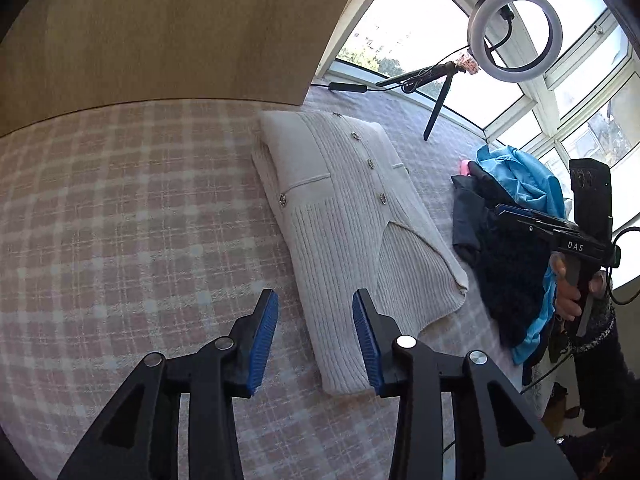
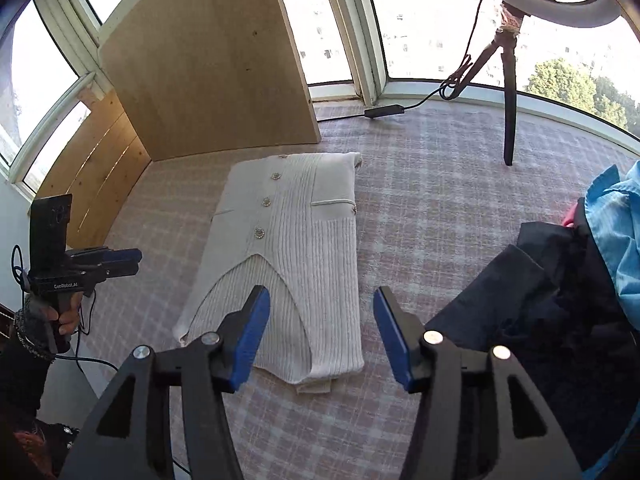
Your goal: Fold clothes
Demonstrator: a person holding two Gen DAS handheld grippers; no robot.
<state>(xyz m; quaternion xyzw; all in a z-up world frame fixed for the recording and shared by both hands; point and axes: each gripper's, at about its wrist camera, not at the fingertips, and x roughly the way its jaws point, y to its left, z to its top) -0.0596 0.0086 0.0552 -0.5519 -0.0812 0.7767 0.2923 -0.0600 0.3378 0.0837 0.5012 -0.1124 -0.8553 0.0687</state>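
A cream ribbed cardigan (image 1: 344,216) with small metal buttons lies folded in a long strip on the pink checked cloth; it also shows in the right wrist view (image 2: 296,248). My left gripper (image 1: 315,332) is open and empty, held above the cardigan's near end. My right gripper (image 2: 322,328) is open and empty, above the cardigan's near right corner. The right gripper also shows in the left wrist view (image 1: 504,211), over the dark clothes. The left gripper shows in the right wrist view (image 2: 136,258), left of the cardigan.
A heap of dark and blue clothes (image 1: 516,240) lies right of the cardigan, also in the right wrist view (image 2: 568,280). A ring light (image 1: 516,32) on a tripod (image 2: 508,92) stands at the back by the windows. A wooden board (image 2: 208,60) stands behind.
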